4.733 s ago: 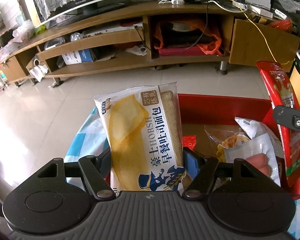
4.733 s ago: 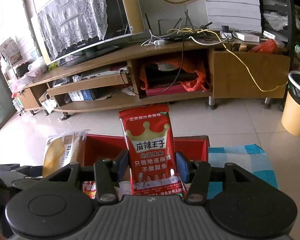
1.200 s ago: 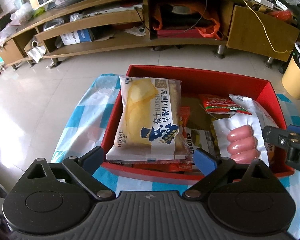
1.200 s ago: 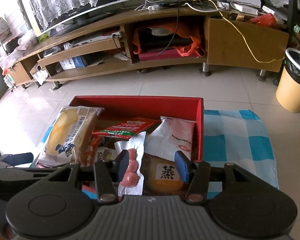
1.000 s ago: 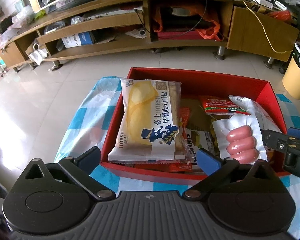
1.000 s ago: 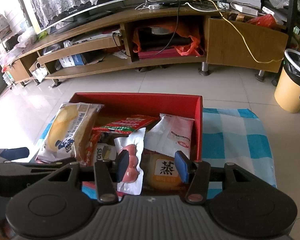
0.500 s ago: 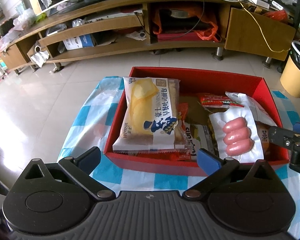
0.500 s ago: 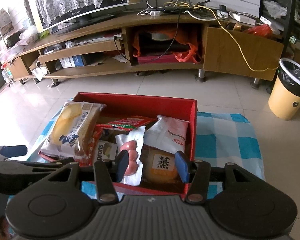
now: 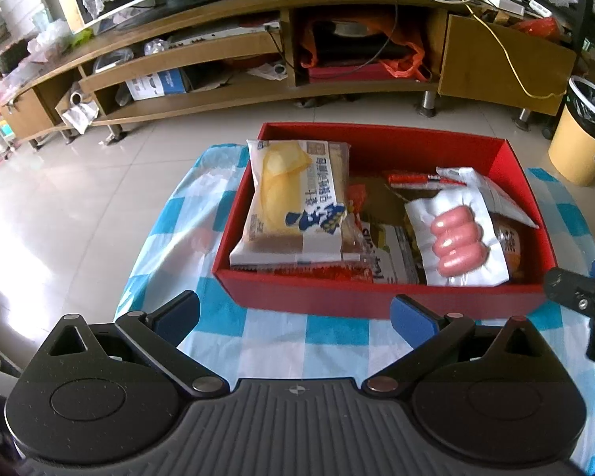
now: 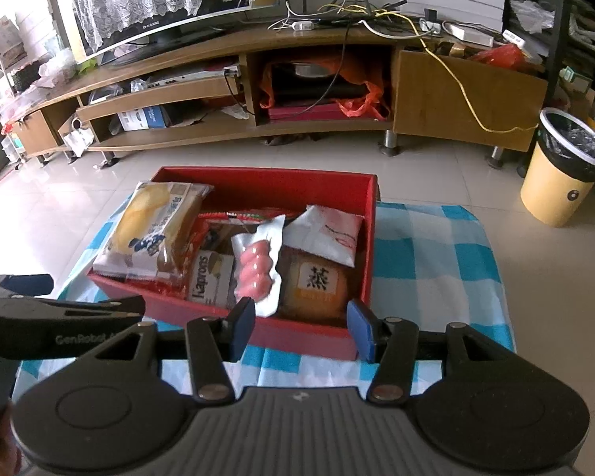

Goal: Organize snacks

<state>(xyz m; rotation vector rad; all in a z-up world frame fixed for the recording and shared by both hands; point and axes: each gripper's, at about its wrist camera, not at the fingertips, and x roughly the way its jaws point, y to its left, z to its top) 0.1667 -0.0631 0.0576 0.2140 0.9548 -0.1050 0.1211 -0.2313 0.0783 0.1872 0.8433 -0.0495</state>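
Many snacks fill the red box [image 9: 377, 301]: a soft bread bag [image 9: 293, 206] and shiny sausage pack [image 9: 456, 238]. Left gripper [image 9: 293, 315] is spread, empty. From the right, right gripper [image 10: 301, 327] gapes empty before a round bun [image 10: 317, 285].

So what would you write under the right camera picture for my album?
Open right gripper in front of a red box packed with snacks, on a blue-checked cloth.
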